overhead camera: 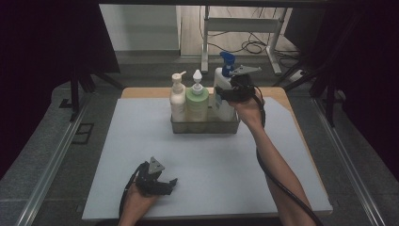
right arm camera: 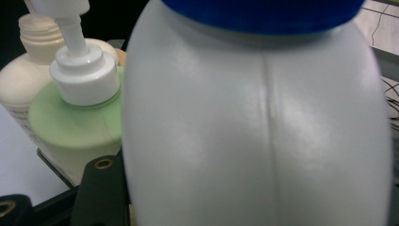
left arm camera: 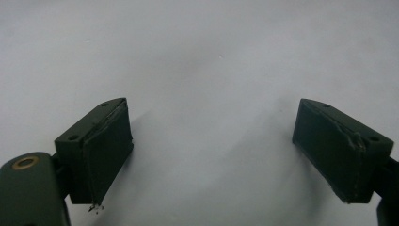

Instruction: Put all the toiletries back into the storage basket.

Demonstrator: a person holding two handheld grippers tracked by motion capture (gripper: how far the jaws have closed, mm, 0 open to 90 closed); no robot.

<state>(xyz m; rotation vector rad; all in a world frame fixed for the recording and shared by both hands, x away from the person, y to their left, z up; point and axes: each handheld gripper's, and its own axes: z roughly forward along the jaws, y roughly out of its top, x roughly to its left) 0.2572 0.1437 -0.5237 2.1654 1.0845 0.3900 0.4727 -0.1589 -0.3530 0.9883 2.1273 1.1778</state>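
One spray bottle (overhead camera: pixel 221 96) stands upright at centre frame, nozzle up, clamped by the right gripper (overhead camera: pixel 231 94); left gripper (overhead camera: pixel 170 183) gapes empty.

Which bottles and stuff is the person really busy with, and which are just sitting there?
In use:
- white spray bottle with the blue top, gripped by the right gripper
- clear tray it stands in

Just sitting there:
- cream pump bottle in the tray
- green pump bottle beside it
- left gripper, open, resting on the white mat
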